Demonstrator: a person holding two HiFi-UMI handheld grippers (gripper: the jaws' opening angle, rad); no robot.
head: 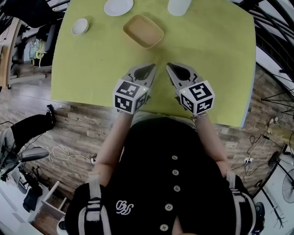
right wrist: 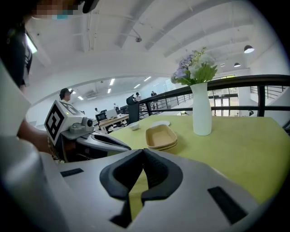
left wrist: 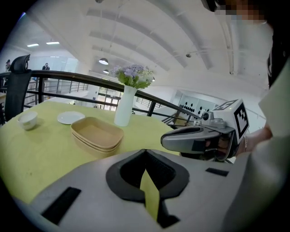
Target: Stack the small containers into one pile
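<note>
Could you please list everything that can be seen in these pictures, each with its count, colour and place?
table: one, yellow-green top, fills the upper head view
containers: one nested pile, at least two rims show, tan, far middle of the table
bowl: one, white, far left of the table
plate: one, white, far edge, between the bowl and the vase
vase: one, white, behind the containers
flowers: one bunch, purple with green leaves, in the vase
railing: one, black, beyond the table
floor: wood planks, brown, below the table
left gripper: one, grey, shut and empty, over the near table
right gripper: one, grey, shut and empty, beside the left gripper
</note>
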